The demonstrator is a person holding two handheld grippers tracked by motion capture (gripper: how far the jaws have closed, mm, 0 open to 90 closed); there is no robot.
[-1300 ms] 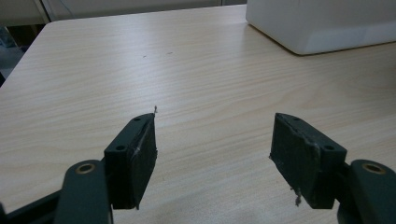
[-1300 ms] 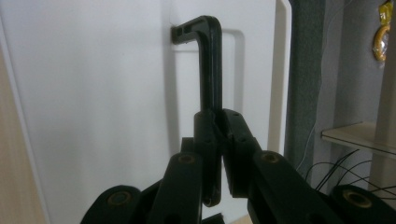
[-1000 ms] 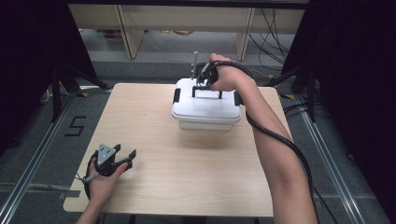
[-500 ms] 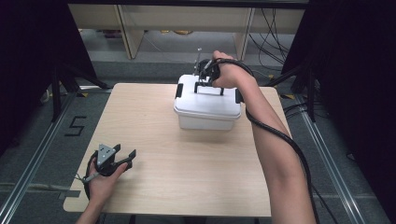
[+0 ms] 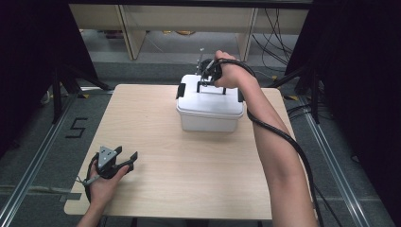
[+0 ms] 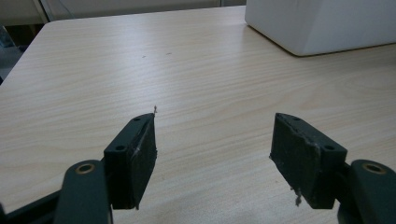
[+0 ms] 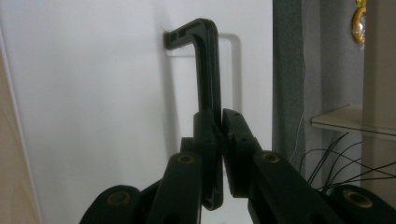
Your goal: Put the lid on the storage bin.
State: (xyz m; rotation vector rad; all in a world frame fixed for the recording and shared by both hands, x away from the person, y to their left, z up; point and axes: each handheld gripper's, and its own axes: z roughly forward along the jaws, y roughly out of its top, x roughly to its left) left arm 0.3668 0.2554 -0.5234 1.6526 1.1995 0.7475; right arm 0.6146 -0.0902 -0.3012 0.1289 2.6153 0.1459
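Gripping the black handle [image 7: 208, 70] of the white lidded box [image 5: 210, 113], the right gripper [image 5: 206, 75] has its jaws clenched on the bar, as the right gripper view confirms: both pads press against the handle's upright section. The box sits at the 12 o'clock area of the wooden table [image 5: 189, 175], near the far edge, with black latches on its lid ends. The left gripper [image 5: 124, 160] rests at the 8 o'clock area of the table, well apart from the box. Its jaws are released and spread wide, with bare tabletop between them in the left gripper view.
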